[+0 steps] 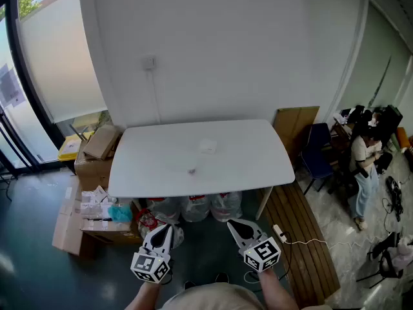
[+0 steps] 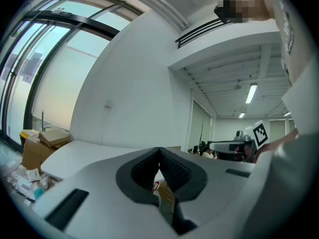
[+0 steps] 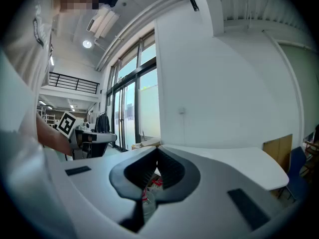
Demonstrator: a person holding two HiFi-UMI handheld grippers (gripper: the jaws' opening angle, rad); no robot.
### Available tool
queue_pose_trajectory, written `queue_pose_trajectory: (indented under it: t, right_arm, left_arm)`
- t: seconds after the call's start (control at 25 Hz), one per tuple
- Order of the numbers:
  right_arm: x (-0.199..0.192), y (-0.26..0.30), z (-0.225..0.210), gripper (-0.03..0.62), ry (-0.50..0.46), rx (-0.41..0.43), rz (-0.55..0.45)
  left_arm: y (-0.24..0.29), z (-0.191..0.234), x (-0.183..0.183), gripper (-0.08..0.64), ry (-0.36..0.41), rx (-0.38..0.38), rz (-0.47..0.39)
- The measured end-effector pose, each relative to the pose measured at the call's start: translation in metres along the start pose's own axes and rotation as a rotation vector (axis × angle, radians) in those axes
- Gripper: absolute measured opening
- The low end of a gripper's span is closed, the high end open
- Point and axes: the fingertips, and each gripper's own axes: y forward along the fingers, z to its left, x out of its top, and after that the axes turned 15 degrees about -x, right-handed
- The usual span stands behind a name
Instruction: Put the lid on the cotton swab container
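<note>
A white table (image 1: pixel 258 166) stands well ahead of me. On it lie a small pale container (image 1: pixel 208 146) near the middle and a tiny object (image 1: pixel 191 170) closer to the front edge; both are too small to make out in detail. My left gripper (image 1: pixel 165 228) and right gripper (image 1: pixel 235 225) hang low in front of my body, short of the table and far from both objects. In the left gripper view the jaws of the left gripper (image 2: pixel 159 151) meet at the tip with nothing between them. The right gripper (image 3: pixel 157 151) is likewise shut and empty.
Cardboard boxes (image 1: pixel 90 166) and clutter pile up left of the table. Large water bottles (image 1: pixel 197 207) sit under it. A blue chair (image 1: pixel 317 150) and a standing person (image 1: pixel 362 173) are to the right. A power strip (image 1: pixel 279 233) with a cable lies on the wooden floor strip.
</note>
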Motion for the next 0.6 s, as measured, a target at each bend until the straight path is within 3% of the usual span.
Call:
queue_pose_trajectory:
  t: [0.36,0.6]
  right_arm:
    - [0.005,0.005,-0.009,0.017,0.015,-0.022,-0.024]
    - [0.001,0.005,-0.014,0.017,0.026,0.007,-0.027]
  left_arm:
    - [0.008,0.001,-0.003,0.014,0.007,-0.005,0.019]
    - [0.015,-0.002,-0.014,0.014,-0.009,0.005,0.041]
